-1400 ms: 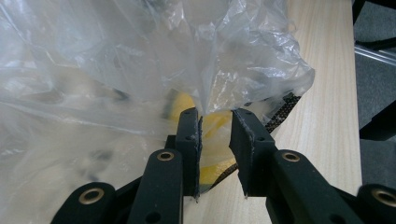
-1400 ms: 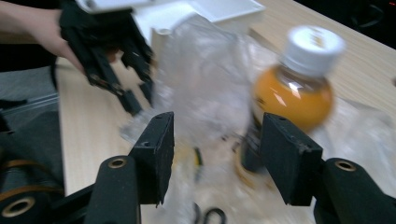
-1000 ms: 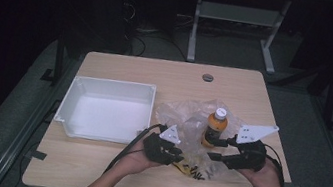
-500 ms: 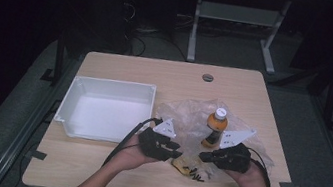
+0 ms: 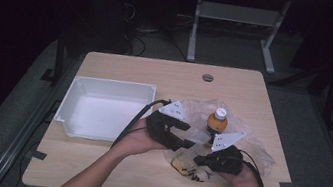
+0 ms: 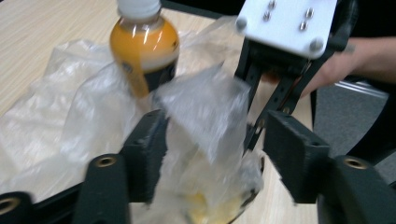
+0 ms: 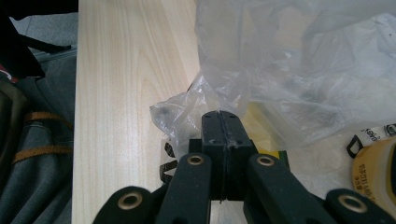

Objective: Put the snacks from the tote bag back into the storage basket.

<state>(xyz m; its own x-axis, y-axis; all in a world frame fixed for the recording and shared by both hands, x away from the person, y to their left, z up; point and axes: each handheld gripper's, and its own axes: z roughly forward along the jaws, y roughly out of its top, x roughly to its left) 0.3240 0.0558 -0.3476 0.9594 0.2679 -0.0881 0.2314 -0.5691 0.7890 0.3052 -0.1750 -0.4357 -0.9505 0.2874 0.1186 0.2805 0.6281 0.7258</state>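
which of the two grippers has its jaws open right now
The left gripper: its jaws stand apart around the clear plastic bag. The right gripper has its jaws pressed together on the bag's edge.

Pale wood-grain table (image 5: 107,165); crinkled clear plastic bag (image 6: 205,102); glossy bottle (image 6: 144,44).

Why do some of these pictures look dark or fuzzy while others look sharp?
High view: the room behind is nearly black, and light falls mostly on the table and white tray. Left gripper view: the clear plastic bag between the jaws is smeared with motion blur, and the orange bottle is a bit soft. Right gripper view: fairly crisp, with wood grain and the shut jaws clear.
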